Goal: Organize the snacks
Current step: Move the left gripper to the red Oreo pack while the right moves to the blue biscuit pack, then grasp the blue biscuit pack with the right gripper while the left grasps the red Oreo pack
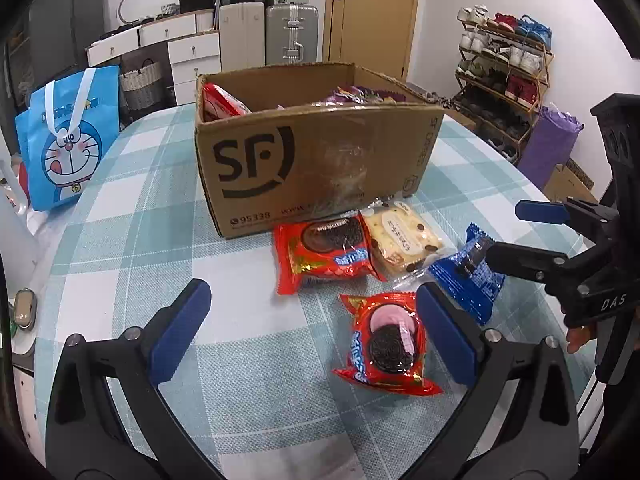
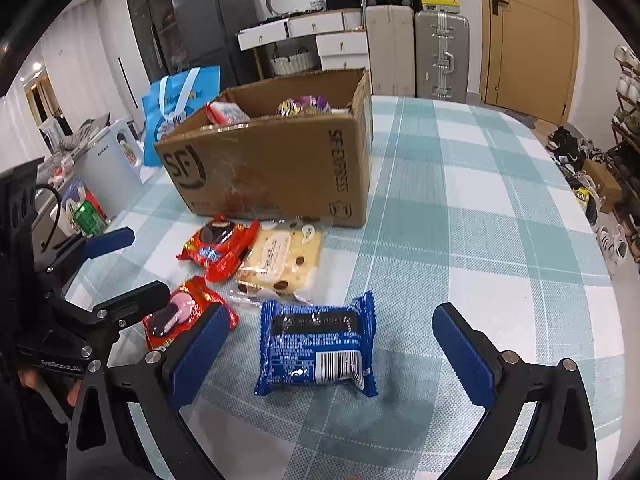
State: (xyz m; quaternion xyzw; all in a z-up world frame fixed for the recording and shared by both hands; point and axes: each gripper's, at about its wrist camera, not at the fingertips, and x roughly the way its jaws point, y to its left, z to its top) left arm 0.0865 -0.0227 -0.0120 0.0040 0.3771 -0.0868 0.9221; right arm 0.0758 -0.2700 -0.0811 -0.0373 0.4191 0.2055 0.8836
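The left gripper (image 1: 314, 330) hangs over the table (image 1: 248, 360) with its jaws spread wide, holding nothing. A red Oreo pack (image 1: 387, 346) lies flat on the cloth just inside its right finger (image 1: 446, 334). The right gripper (image 2: 326, 354) is also spread wide and empty, with a blue pack (image 2: 318, 350) lying between its fingers, barcode side up; whether either pad touches the pack cannot be told. In the left view the right gripper (image 1: 516, 228) reaches in from the side, its lower finger over the blue pack (image 1: 466, 276).

Just beyond lies a clear-wrapped pale biscuit (image 1: 402, 236), and beside it a second red pack (image 1: 326, 256), the two overlapping at their edges. Both sit close against the front of the open box (image 1: 316, 160), marked SF, which stands upright on the checked cloth. Inside it are a red-and-white packet (image 1: 222, 106) at the left end and purple wrappers (image 1: 360, 96) toward the right.

A blue cartoon bag (image 1: 68, 140) stands at the table's left edge. Farther off are suitcases (image 1: 290, 34), a door (image 1: 372, 12) and a shoe rack (image 1: 504, 64).
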